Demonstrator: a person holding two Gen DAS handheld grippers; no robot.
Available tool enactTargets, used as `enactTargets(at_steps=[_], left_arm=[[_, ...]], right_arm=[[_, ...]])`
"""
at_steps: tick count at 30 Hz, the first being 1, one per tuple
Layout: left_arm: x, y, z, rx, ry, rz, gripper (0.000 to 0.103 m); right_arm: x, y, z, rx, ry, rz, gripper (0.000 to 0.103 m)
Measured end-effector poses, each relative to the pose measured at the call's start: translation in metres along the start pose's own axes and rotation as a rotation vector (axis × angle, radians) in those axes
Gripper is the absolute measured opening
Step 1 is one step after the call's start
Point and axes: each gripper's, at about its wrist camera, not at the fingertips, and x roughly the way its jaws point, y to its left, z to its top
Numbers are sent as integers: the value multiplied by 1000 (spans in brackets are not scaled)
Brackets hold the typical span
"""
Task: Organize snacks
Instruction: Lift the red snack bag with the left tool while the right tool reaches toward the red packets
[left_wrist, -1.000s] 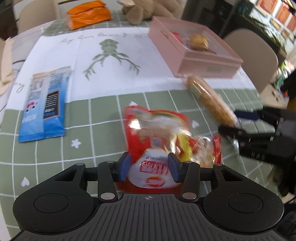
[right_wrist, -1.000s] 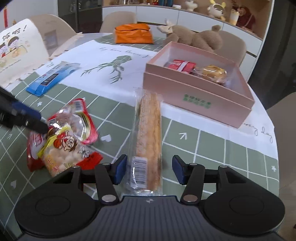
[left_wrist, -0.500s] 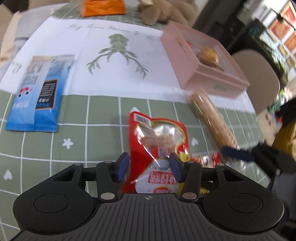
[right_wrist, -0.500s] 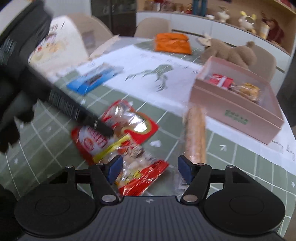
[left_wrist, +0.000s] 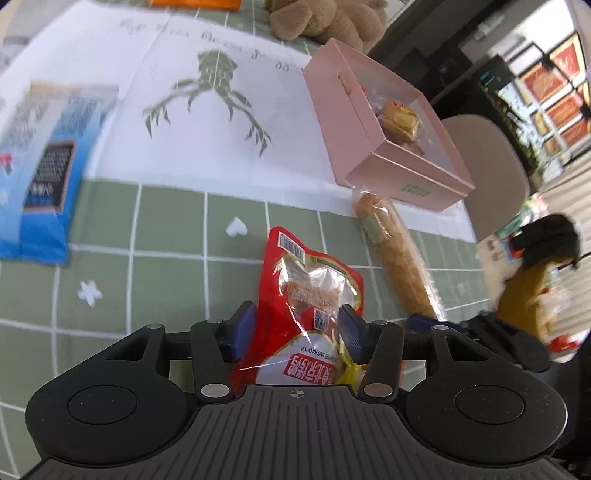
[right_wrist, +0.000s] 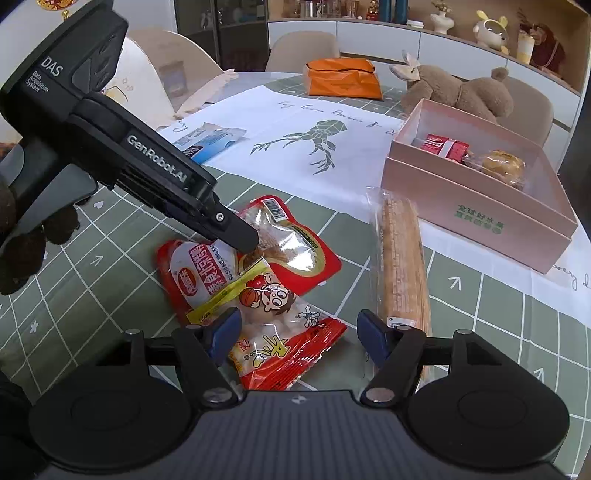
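The table (right_wrist: 110, 295) carries a green checked cloth, with a white paper sheet (right_wrist: 280, 140) printed with a frog laid across its far half. A pink box (right_wrist: 476, 206) stands on the sheet toward the right edge; it contains a red packet (right_wrist: 441, 144) and a wrapped pastry (right_wrist: 496, 164). A long wafer pack (right_wrist: 402, 266) lies on the cloth, one end touching the near wall of the box. A blue snack pack (left_wrist: 44, 177) lies toward the left edge. Two red snack bags overlap near the front edge: a duck-meat bag (left_wrist: 306, 291) and, resting on it, a cartoon bag (right_wrist: 280, 325).

The left gripper (left_wrist: 297, 330) has its jaws partly open, straddling the duck-meat bag; whether the pads press on it cannot be told. The right gripper (right_wrist: 297, 334) has just been opening. Its jaws stand well apart, around the cartoon bag's lower end, right pad clear.
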Motion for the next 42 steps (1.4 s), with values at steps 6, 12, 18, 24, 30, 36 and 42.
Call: enactTargets(at_steps=[6,12,18,24,30,36,42], left_arm=[[-17,-10,-9,-11,19,-75,51],[-28,-25,-13,24,2,-189,52],[-7,-38,-15,67,39,-176,61],[17,-40,-18,69,92,-125,54],[17,-50,-27,172,121,-42,45],[18,-42,-29,143,109,-69,44],[15,-40,-28,133,111,-70,44]], right_arm=[[-7,-6,-2,18,1,9,69],[-17,-19,-6,43,19,44,69],[-22,-32,-12,72,45,100,69],[-26,-31,-19,47,47,118,71],[-28,-30,-25,4,97,7,78],[-40,-38,-33,-12,150,-45,78],[-53,-37,-29,-74,168,-215,75]])
